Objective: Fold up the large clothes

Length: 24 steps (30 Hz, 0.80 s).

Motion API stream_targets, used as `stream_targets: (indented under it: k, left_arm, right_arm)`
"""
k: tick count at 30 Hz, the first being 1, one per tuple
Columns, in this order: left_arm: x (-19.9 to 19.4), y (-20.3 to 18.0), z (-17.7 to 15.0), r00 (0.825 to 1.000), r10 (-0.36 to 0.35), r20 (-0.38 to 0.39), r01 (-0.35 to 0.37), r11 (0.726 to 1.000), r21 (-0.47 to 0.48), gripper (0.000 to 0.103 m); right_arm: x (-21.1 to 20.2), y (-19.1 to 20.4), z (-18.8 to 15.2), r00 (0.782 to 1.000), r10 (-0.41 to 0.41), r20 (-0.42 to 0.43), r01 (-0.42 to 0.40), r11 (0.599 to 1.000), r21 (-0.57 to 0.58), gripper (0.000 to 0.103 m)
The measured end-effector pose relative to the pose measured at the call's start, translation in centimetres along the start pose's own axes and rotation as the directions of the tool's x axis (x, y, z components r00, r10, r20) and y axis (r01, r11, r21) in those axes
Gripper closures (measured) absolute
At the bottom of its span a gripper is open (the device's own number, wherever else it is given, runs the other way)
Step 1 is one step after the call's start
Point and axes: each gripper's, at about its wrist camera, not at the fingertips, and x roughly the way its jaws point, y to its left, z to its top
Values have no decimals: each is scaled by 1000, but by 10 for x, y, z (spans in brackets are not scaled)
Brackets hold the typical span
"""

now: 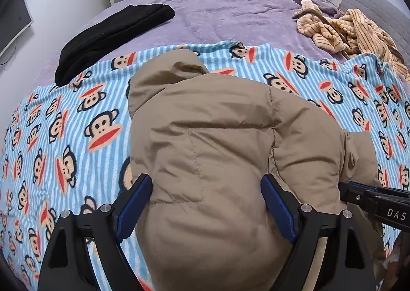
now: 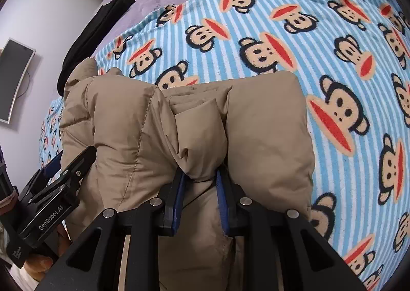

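A tan puffer jacket [image 1: 210, 137] with a hood lies bunched on the blue striped monkey blanket [image 1: 64, 124]. My left gripper [image 1: 206, 188] is open, its blue pads on either side of the jacket's near bulge. My right gripper [image 2: 200, 183] is shut on a fold of the jacket [image 2: 143, 121] at its near edge. The right gripper also shows at the right edge of the left wrist view [image 1: 374, 201], and the left gripper shows at the lower left of the right wrist view [image 2: 59, 183].
A folded black garment [image 1: 112, 34] lies at the far left on the purple bedspread [image 1: 230, 14]. A heap of striped beige clothes [image 1: 351, 32] lies at the far right. A monitor [image 1: 12, 21] hangs on the left wall.
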Motion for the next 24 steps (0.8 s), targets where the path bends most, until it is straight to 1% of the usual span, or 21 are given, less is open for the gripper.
stream_targets:
  k: [1, 5, 9, 13, 16, 18, 21, 24]
  left_arm:
    - [-5, 2, -2, 1000, 0, -1, 0, 1000, -3, 16]
    - [-23, 14, -12, 1000, 0, -13, 0, 1000, -15, 16]
    - [-36, 25, -24, 999, -10, -48, 8, 999, -39, 16]
    - [-46, 34, -35, 997, -25, -77, 21, 998, -53, 16]
    - [-52, 38, -43, 995, -32, -96, 27, 998, -54, 16]
    - [-56, 40, -48, 993, -43, -111, 37, 998, -54, 16]
    - [-66, 42, -54, 992, -49, -117, 44, 998, -43, 16]
    - [-78, 43, -58, 992, -49, -115, 45, 998, -39, 16]
  right_arm:
    - [-2, 0, -1, 1000, -1, -2, 1, 1000, -4, 76]
    - [-12, 2, -6, 1000, -4, -14, 4, 1000, -20, 75]
    - [-26, 0, -15, 1000, -5, -27, 5, 1000, -23, 75]
    - [-41, 3, -30, 999, -10, -35, 9, 999, -36, 74]
    - [-51, 5, -43, 999, -18, -37, 16, 999, -39, 70]
    - [-59, 8, -53, 999, -16, -32, 15, 999, -35, 70]
    - [-71, 12, -66, 999, -26, -27, 25, 999, -27, 68]
    - [-81, 18, -76, 999, -38, -32, 38, 999, -24, 64]
